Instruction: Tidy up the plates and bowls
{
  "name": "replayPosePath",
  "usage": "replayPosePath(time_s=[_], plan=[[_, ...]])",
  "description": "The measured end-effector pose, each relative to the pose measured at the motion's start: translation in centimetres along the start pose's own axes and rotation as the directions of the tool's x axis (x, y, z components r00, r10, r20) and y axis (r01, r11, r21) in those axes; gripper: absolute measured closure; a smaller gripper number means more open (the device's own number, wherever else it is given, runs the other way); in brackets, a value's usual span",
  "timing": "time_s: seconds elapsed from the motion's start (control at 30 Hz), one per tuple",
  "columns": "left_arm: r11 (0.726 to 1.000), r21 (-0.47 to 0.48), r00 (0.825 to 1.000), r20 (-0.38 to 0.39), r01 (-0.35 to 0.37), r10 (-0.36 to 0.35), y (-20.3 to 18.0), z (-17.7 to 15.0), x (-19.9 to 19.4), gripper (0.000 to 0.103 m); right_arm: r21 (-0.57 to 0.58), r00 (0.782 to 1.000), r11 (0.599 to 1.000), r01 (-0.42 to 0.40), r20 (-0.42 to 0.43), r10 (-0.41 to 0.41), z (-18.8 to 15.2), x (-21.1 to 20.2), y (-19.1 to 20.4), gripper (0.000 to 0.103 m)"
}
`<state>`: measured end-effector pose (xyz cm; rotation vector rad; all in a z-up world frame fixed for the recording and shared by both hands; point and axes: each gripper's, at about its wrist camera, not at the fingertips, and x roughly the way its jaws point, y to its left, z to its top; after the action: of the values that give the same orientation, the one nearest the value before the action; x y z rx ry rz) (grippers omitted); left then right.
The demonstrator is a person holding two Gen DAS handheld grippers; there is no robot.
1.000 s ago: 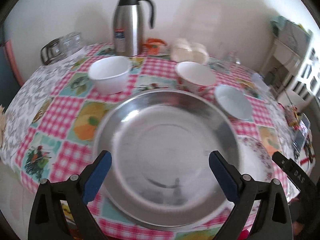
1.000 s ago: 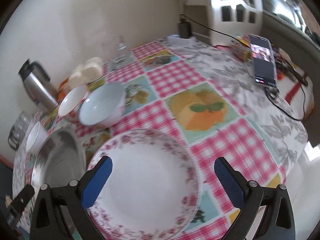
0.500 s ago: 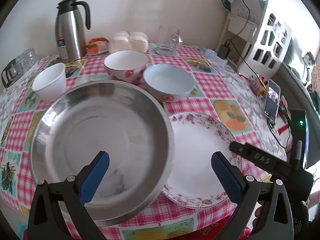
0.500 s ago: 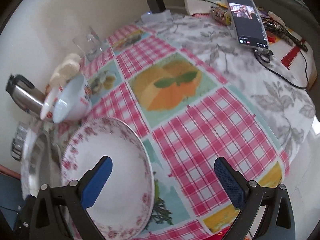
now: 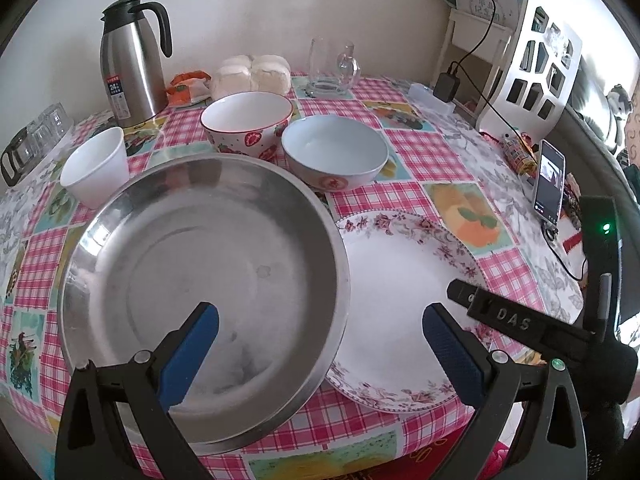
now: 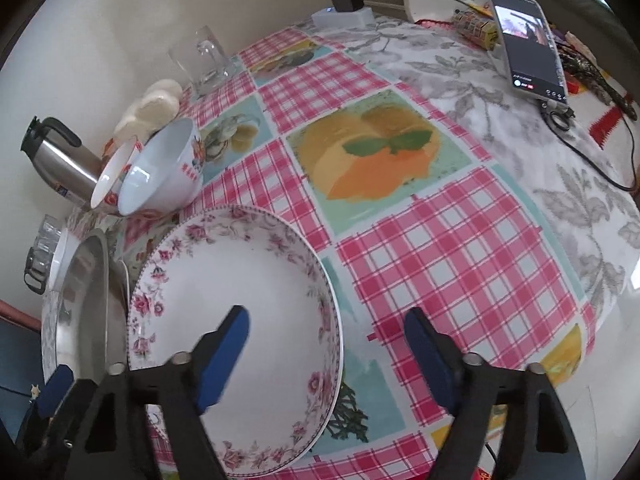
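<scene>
A large steel plate (image 5: 208, 280) lies on the checked tablecloth, its right rim over a floral-rimmed white plate (image 5: 400, 292). Behind them stand a strawberry-patterned bowl (image 5: 248, 124), a pale blue bowl (image 5: 334, 152) and a small white bowl (image 5: 96, 168). My left gripper (image 5: 320, 340) is open and empty, its fingers either side of the steel plate's right rim. My right gripper (image 6: 326, 344) is open and empty above the near right rim of the floral plate (image 6: 236, 320). The steel plate (image 6: 84, 304) and the blue bowl (image 6: 160, 168) show at its left.
A steel thermos jug (image 5: 132, 56), a glass mug (image 5: 332, 68), wrapped buns (image 5: 252, 74) and a rack of glasses (image 5: 32, 140) stand at the back. A phone (image 6: 528, 48) with a cable lies at the right. A white shelf unit (image 5: 536, 64) stands beyond the table.
The left wrist view has swung right from centred on the steel plate to between both plates. The right gripper has moved along the floral plate's rim and narrowed slightly.
</scene>
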<state>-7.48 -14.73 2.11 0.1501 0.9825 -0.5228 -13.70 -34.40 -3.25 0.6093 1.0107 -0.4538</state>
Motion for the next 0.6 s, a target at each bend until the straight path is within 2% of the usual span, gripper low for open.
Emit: replayPosePath(time_s=[0.03, 0.1, 0.3, 0.6], plan=[[1.000, -0.003, 1.000, -0.002, 0.001, -0.001, 0.08, 0.01, 0.00, 0.001, -0.005, 1.000, 1.000, 0.008, -0.005, -0.008, -0.10, 0.16, 0.08, 0.029], [1.000, -0.008, 1.000, -0.006, 0.001, -0.001, 0.13, 0.07, 0.11, 0.001, -0.026, 1.000, 0.999, 0.025, -0.002, -0.025, -0.22, 0.20, 0.21, 0.046], [1.000, -0.021, 1.000, -0.018, 0.006, -0.007, 0.34, 0.17, 0.23, 0.001, -0.042, 0.999, 0.998, 0.053, -0.001, -0.053, -0.23, 0.32, 0.29, 0.072], [0.999, -0.033, 1.000, -0.017, 0.017, -0.018, 0.11, 0.76, -0.15, 0.001, -0.015, 0.996, 0.996, 0.083, 0.028, -0.083, 0.30, -0.23, -0.58, 0.074]])
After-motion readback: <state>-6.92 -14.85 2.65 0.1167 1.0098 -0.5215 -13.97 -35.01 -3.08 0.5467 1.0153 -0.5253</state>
